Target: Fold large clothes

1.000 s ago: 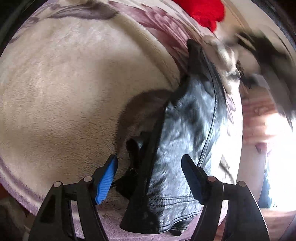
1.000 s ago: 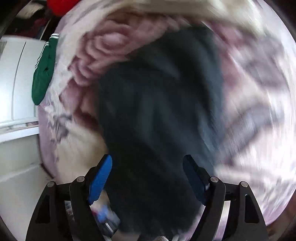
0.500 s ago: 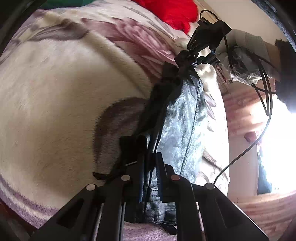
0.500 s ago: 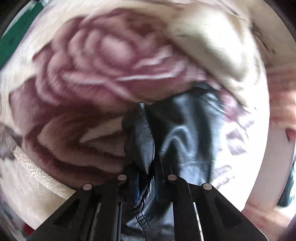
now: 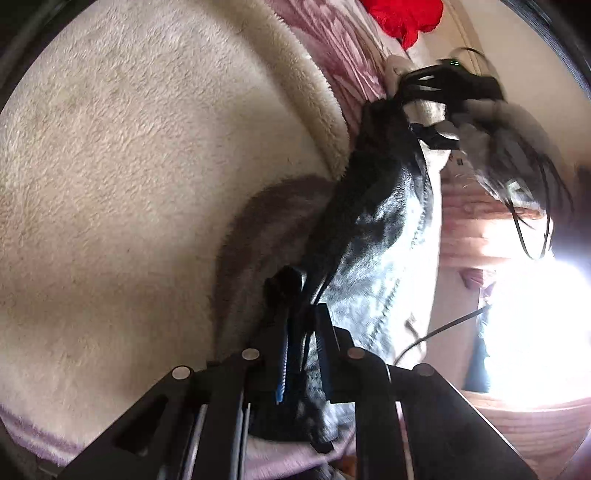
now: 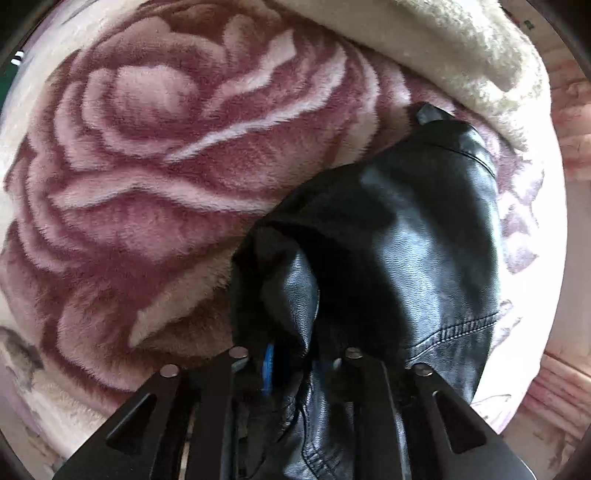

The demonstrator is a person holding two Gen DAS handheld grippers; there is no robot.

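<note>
Both grippers, left [image 5: 301, 350] and right [image 6: 295, 363], open a second before, had clamped the jacket [image 6: 406, 240] edge, the right's jaws since easing; fold could begin

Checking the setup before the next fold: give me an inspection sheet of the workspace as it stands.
Surface: rose-patterned blanket, cream blanket over part of it.
Job's things: black leather garment bunched on the blanket.
Clutter: red cloth at the far edge.
Grippers: left tongs shut on the garment's edge; right tongs have just been opening, a leather fold between them, pads hidden.
Cables: black cable trailing from the blurred right tongs in the left view.
Surroundings: bright window, pink brick wall.
</note>
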